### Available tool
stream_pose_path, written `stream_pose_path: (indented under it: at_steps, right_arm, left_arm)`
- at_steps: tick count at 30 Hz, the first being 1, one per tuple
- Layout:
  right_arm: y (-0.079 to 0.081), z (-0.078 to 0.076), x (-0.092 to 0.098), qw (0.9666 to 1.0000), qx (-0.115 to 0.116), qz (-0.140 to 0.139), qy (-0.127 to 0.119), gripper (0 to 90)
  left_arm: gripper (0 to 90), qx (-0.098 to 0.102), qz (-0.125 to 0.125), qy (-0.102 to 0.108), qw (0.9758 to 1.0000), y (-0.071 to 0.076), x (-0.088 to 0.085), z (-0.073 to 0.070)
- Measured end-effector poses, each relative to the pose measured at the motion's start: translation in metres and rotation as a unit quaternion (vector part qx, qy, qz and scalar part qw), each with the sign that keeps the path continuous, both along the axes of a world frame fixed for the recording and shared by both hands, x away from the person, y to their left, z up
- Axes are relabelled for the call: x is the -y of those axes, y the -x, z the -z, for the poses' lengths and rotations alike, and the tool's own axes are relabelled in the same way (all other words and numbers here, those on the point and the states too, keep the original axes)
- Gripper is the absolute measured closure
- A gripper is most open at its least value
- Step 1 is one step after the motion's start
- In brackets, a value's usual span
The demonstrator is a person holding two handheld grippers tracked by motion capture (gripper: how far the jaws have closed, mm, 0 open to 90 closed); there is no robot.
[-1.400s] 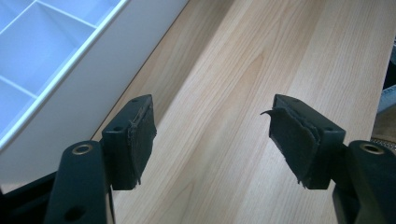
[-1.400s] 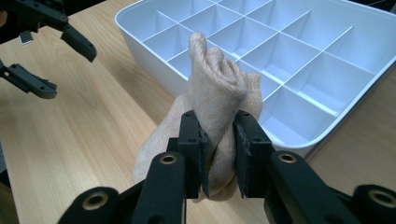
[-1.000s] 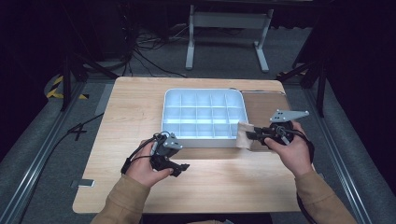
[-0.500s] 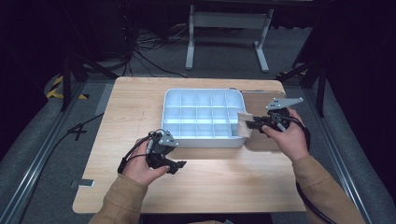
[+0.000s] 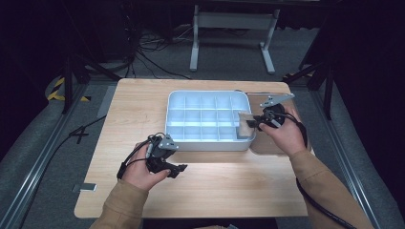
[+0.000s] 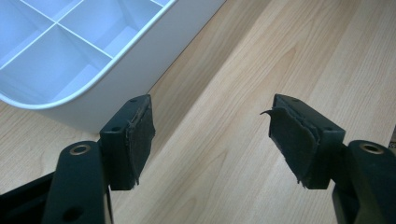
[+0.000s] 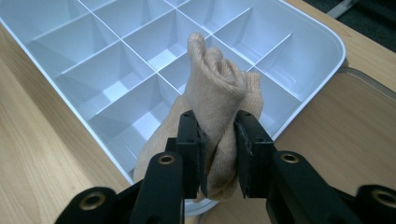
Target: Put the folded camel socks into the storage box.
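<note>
The right gripper [image 7: 218, 140] is clamping a rolled beige sock [image 7: 219, 98], soft and ribbed, bunched into a fold and hanging over the tray's [image 7: 322, 56] corner cell near the bench's [image 5: 143, 109] right edge. The sock's lower end is lying behind the jaws, hidden. The left gripper [image 6: 212, 140] is holding its jaws apart with nothing between them, near the bench's front edge beside the tray wall.
</note>
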State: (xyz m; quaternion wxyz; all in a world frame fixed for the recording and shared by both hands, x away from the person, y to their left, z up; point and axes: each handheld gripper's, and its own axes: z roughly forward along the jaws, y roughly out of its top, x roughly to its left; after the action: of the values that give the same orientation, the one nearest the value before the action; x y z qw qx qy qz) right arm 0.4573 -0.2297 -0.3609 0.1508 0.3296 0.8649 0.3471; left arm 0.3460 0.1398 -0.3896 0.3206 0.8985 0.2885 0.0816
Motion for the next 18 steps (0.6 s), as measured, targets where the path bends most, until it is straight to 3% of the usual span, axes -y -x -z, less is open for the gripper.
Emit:
stream_pose_path:
  at_steps: [7, 11, 18]
  right_arm:
    - [-0.001, 0.006, -0.011, 0.9994, 0.005, 0.002, 0.033, 73.7]
    - [-0.002, 0.012, -0.019, 0.9969, 0.012, -0.004, 0.078, 73.8]
    - [-0.006, 0.015, -0.028, 0.9953, -0.007, -0.007, 0.096, 73.8]
  left_arm:
    - [31.7, 0.003, -0.007, -0.001, 1.0, 0.004, -0.007, 0.0]
    - [31.7, -0.002, -0.016, -0.002, 0.9999, 0.008, -0.012, 0.002]
    - [31.7, -0.001, -0.033, 0.001, 0.9995, 0.015, -0.022, 0.001]
